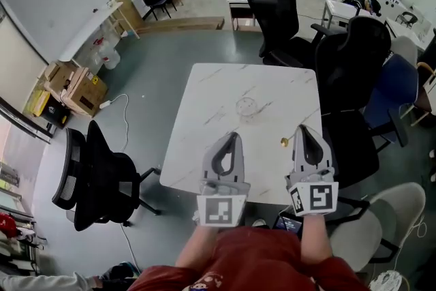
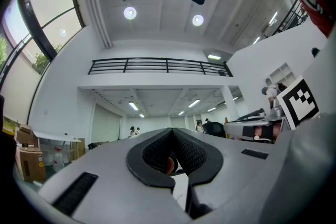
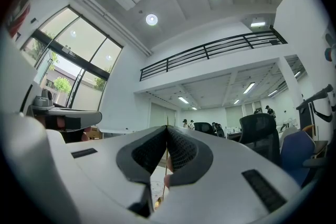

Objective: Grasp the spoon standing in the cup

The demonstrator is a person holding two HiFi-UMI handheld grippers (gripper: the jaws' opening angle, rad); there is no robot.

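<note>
Forearms (image 1: 197, 249) parallel, left tongs (image 1: 234, 135) beside right tongs (image 1: 304, 128), spoon (image 1: 284, 142) in right.

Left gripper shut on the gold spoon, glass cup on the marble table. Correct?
No: the right gripper is shut on the gold spoon, as the right gripper view shows; the left gripper is shut, empty. The glass cup is on the marble table.

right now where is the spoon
In the head view the spoon is pinched in the right gripper's jaws, its gold bowl poking out over the table's right side, clear of the glass cup.
</note>
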